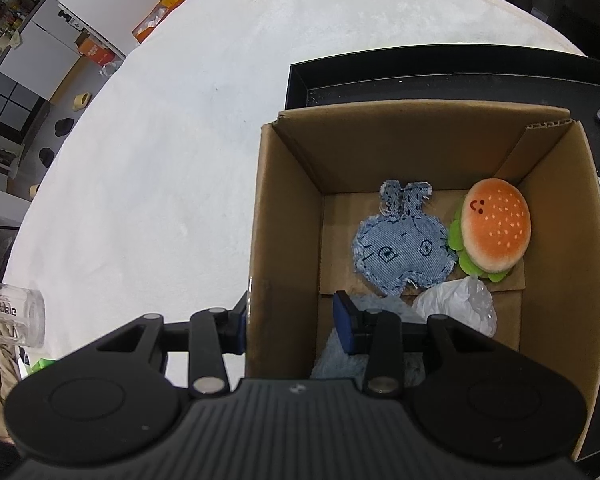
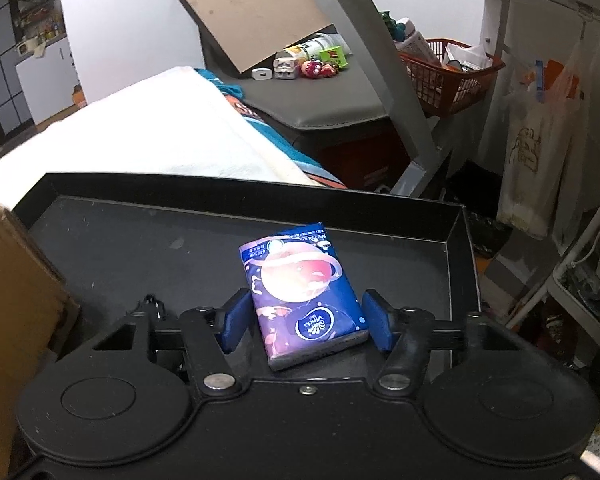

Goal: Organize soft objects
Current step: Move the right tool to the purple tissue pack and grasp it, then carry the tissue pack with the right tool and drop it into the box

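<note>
A cardboard box [image 1: 288,216] stands in a black tray [image 1: 420,80]. In it lie a denim rabbit patch [image 1: 402,240], a plush burger [image 1: 494,230], a crumpled clear plastic bag [image 1: 456,304] and a fluffy light-blue cloth [image 1: 340,356]. My left gripper [image 1: 294,320] is open, its fingers straddling the box's left wall. In the right wrist view a blue tissue pack [image 2: 304,292] lies on the tray floor [image 2: 140,248]. My right gripper [image 2: 306,320] is open, its pads on either side of the pack's near end, a small gap each side.
The tray sits on a white cloth-covered table [image 1: 160,160]. A clear plastic cup [image 1: 8,312] lies at the left. The box's corner [image 2: 16,300] shows left of the right gripper. Beyond the tray are a grey bench with small toys [image 2: 312,68] and a red basket [image 2: 452,76].
</note>
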A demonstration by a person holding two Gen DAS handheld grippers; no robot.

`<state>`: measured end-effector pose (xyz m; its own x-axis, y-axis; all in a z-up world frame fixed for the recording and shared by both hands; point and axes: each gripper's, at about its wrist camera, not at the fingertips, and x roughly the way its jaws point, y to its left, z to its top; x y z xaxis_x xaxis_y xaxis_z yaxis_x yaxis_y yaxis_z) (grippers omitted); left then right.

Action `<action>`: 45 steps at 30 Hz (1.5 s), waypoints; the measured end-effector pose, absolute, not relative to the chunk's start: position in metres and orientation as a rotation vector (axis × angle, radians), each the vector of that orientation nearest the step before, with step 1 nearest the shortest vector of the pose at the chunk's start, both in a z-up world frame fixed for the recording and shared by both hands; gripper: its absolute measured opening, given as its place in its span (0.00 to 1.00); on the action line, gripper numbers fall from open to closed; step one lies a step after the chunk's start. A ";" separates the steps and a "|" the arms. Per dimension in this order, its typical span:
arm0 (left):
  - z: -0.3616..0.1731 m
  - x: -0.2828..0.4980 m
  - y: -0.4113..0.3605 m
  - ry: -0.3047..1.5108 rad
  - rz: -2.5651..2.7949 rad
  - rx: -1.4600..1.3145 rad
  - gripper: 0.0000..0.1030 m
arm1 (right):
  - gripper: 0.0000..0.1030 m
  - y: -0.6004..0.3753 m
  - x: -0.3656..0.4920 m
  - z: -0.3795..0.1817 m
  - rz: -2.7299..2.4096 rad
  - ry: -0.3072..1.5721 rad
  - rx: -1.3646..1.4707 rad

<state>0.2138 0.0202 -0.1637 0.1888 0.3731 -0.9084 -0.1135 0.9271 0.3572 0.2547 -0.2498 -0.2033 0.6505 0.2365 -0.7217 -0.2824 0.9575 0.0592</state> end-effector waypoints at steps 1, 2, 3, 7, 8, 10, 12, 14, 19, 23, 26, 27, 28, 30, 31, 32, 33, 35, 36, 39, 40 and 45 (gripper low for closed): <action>-0.164 0.213 0.020 1.340 0.346 0.228 0.39 | 0.54 -0.249 0.253 -0.204 0.296 0.811 -0.072; -0.163 0.213 0.020 1.339 0.345 0.229 0.39 | 0.54 -0.248 0.252 -0.204 0.295 0.815 -0.086; -0.163 0.212 0.021 1.337 0.344 0.230 0.39 | 0.54 -0.247 0.250 -0.203 0.291 0.822 -0.094; -0.164 0.212 0.021 1.334 0.329 0.241 0.39 | 0.53 -0.250 0.243 -0.201 0.275 0.859 -0.102; -0.164 0.212 0.022 1.334 0.327 0.237 0.39 | 0.53 -0.251 0.241 -0.201 0.271 0.866 -0.105; -0.164 0.212 0.023 1.332 0.326 0.226 0.39 | 0.52 -0.252 0.238 -0.200 0.259 0.884 -0.110; -0.163 0.211 0.023 1.330 0.329 0.226 0.39 | 0.51 -0.253 0.237 -0.198 0.248 0.909 -0.096; -0.162 0.209 0.022 1.325 0.322 0.228 0.39 | 0.51 -0.253 0.237 -0.197 0.238 0.933 -0.090; -0.158 0.203 0.031 1.325 0.318 0.180 0.39 | 0.51 -0.251 0.228 -0.187 0.213 0.943 -0.084; -0.155 0.195 0.036 1.320 0.316 0.148 0.39 | 0.51 -0.251 0.221 -0.176 0.208 0.939 -0.068; -0.153 0.188 0.038 1.311 0.312 0.131 0.38 | 0.51 -0.252 0.216 -0.164 0.206 0.922 -0.061; -0.152 0.186 0.039 1.306 0.310 0.124 0.39 | 0.51 -0.252 0.214 -0.160 0.205 0.915 -0.056; -0.151 0.184 0.040 1.301 0.308 0.115 0.39 | 0.51 -0.252 0.213 -0.156 0.206 0.911 -0.047; -0.149 0.180 0.042 1.288 0.305 0.099 0.39 | 0.51 -0.255 0.211 -0.146 0.217 0.907 -0.001; -0.148 0.177 0.042 1.284 0.303 0.090 0.39 | 0.51 -0.256 0.209 -0.140 0.225 0.902 0.021; -0.147 0.175 0.042 1.281 0.299 0.085 0.39 | 0.51 -0.256 0.208 -0.134 0.233 0.894 0.034; -0.146 0.173 0.042 1.277 0.295 0.081 0.39 | 0.51 -0.254 0.206 -0.129 0.237 0.887 0.037; -0.145 0.168 0.042 1.268 0.287 0.077 0.38 | 0.51 -0.251 0.203 -0.119 0.250 0.875 0.042; -0.144 0.166 0.042 1.264 0.283 0.073 0.39 | 0.51 -0.249 0.201 -0.114 0.256 0.868 0.045; -0.142 0.161 0.044 1.252 0.275 0.058 0.39 | 0.51 -0.244 0.197 -0.103 0.271 0.856 0.048; -0.141 0.159 0.045 1.248 0.272 0.052 0.39 | 0.51 -0.243 0.195 -0.101 0.273 0.851 0.043; -0.138 0.154 0.049 1.227 0.260 0.022 0.38 | 0.51 -0.229 0.185 -0.089 0.288 0.836 0.013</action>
<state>0.1536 0.0486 -0.1383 0.3111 0.2086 -0.9272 -0.1848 0.9703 0.1563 0.1854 -0.2287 -0.0887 0.6340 0.2567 -0.7295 -0.2469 0.9611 0.1237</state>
